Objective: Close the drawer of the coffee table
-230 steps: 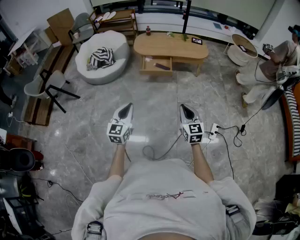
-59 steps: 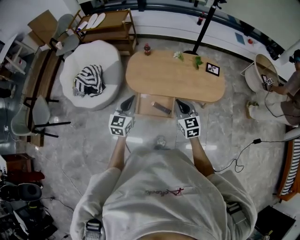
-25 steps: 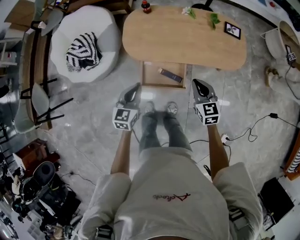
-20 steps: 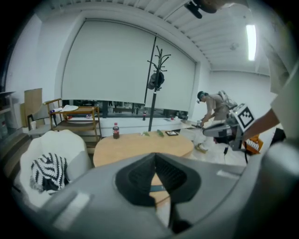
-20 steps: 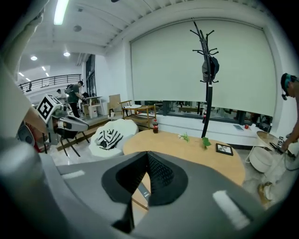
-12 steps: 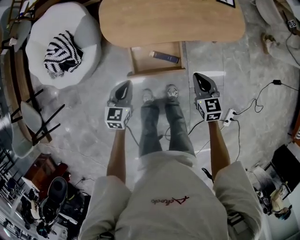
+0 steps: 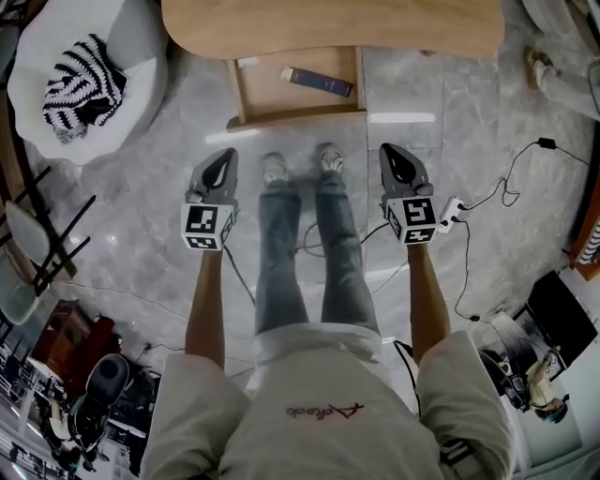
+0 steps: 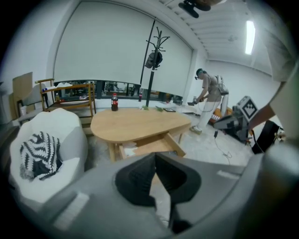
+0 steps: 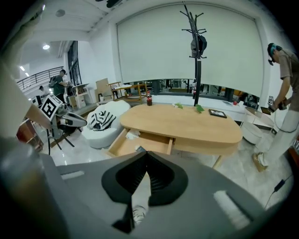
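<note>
Open shallow wooden drawer (image 7: 300, 115): drawn out from the near edge of the oval light-wood coffee table (image 7: 328, 23). Your left gripper (image 7: 221, 159), right gripper (image 7: 396, 157): jaws clenched, empty, short of the drawer front. Step: approach. Next: press both tips against that front, push level.

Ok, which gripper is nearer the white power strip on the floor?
Right. The right gripper hangs just left of the power strip in the head view. The left gripper is beyond the person's legs, on the far side from it.
</note>
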Available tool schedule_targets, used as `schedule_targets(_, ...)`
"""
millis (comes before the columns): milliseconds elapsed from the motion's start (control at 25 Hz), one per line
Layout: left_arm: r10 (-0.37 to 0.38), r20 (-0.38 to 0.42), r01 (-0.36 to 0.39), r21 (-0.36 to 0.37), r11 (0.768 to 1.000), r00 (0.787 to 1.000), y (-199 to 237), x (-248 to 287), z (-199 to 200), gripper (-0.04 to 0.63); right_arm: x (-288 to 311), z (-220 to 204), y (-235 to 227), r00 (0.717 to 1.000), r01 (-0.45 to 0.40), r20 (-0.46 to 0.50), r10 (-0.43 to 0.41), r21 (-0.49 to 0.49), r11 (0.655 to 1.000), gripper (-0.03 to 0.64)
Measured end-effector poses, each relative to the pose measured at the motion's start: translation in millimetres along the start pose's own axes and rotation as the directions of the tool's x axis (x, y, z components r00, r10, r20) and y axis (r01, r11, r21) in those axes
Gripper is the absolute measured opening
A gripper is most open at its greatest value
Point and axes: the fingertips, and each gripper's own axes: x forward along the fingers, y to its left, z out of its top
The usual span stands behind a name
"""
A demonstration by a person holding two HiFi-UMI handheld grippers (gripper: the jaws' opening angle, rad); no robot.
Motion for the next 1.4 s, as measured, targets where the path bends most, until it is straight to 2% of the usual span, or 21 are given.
schedule_targets(320, 0.039, -0.03, -0.04, -0.035, 0.999, 0.999, 18, 35, -70, 0.002, 36, -70, -7, 0.998, -0.02, -0.06, 0.02, 0.006, 1.0, 0.006)
schedule_targets(560, 0.064, -0.052, -0.066, -0.035, 0.997, 0.997, 31, 65, -114, 0.002, 74, -116, -19, 0.996, -0.03, -0.08, 0.032, 0.026, 0.999, 0.006)
schedule_targets(1040, 0.109, -0.074, -0.113, -0.051, 0.992, 0.991, 53, 115, -175, 0.005, 138, -171, -39, 0.995, -0.023, -0.092, 0.028, 0.061, 0.998, 0.006)
schedule_targets(1120, 0.114, -0.07, -0.118, -0.055, 0.992, 0.991, 57, 122, -182, 0.033, 147, -180, -44, 0.995, -0.025, -0.097, 0.031, 0.066, 0.998, 0.024)
schedule_targets(1240, 0.129, -0.063, -0.133, -0.057, 0.99, 0.99, 61, 129, -194, 0.11, 161, -194, -52, 0.994, -0.025, -0.108, 0.032, 0.063, 0.998, 0.08)
schedule_targets(1320, 0.142, -0.062, -0.146, -0.053, 0.988, 0.988, 62, 132, -200, 0.127, 171, -200, -57, 0.994, -0.023, -0.109, 0.028, 0.051, 0.998, 0.113)
schedule_targets(1360, 0.147, -0.065, -0.15, -0.056, 0.987, 0.987, 61, 134, -204, 0.204, 177, -202, -60, 0.994, -0.022, -0.106, 0.027, 0.046, 0.999, 0.144)
schedule_targets(1400, 0.152, -0.068, -0.156, -0.061, 0.986, 0.986, 59, 134, -208, 0.252, 183, -203, -62, 0.994, -0.021, -0.103, 0.026, 0.041, 0.999, 0.159)
